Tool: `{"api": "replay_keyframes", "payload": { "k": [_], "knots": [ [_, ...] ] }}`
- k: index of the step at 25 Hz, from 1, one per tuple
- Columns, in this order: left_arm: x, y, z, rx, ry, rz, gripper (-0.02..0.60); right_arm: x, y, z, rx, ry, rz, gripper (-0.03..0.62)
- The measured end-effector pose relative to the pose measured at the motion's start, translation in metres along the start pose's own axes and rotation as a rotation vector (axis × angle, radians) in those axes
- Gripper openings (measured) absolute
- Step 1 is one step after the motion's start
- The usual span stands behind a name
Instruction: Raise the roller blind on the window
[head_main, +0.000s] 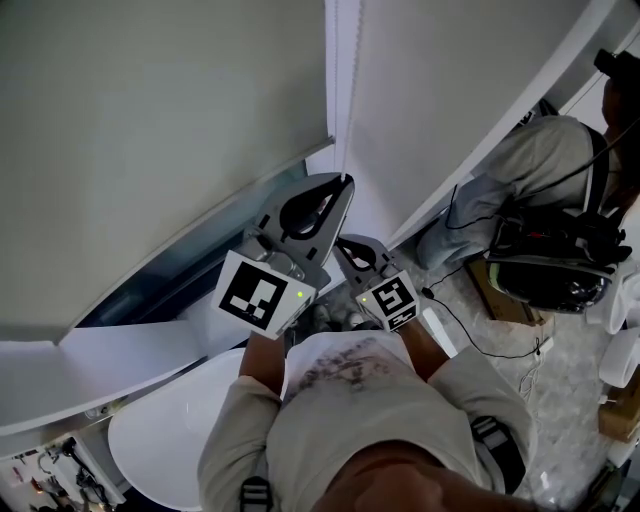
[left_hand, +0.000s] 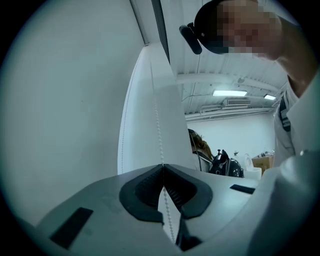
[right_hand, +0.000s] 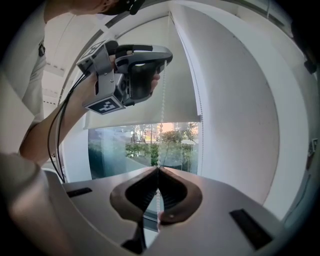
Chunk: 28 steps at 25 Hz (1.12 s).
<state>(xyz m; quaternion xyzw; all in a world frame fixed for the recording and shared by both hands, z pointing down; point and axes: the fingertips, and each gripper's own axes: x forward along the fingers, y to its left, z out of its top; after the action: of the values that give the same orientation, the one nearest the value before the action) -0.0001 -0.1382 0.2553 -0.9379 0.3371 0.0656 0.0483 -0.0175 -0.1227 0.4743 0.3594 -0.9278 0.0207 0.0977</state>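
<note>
Head view: L tongs (head_main: 345, 181) above R tongs (head_main: 341, 240), both clenched on bead chain (left_hand: 157, 120) by blind (right_hand: 175, 100) edge.

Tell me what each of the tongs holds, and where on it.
The left tongs are shut on the bead chain higher up; the right tongs are shut on it lower down.

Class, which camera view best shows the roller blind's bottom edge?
The right gripper view: the bottom edge hangs above bare glass. The head view shows it steeply from above; the left gripper view misses it.
</note>
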Motion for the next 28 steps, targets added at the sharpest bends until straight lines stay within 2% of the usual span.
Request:
{"api": "replay_keyframes", "payload": {
  "k": [8,12,28],
  "knots": [
    [-0.003,0.001,-0.009,-0.018,-0.006,0.01,0.009,0.004,-0.001,-0.007,-0.008,0.024,-0.002,0.061],
    [-0.004,0.0,-0.029,-0.008,0.013,0.011,0.009,0.002,0.0,-0.026,-0.002,0.072,0.0,0.061],
    [-0.015,-0.004,-0.108,-0.113,0.1,0.044,0.009,0.007,0.007,-0.107,0.035,0.254,0.029,0.061]
  ]
}}
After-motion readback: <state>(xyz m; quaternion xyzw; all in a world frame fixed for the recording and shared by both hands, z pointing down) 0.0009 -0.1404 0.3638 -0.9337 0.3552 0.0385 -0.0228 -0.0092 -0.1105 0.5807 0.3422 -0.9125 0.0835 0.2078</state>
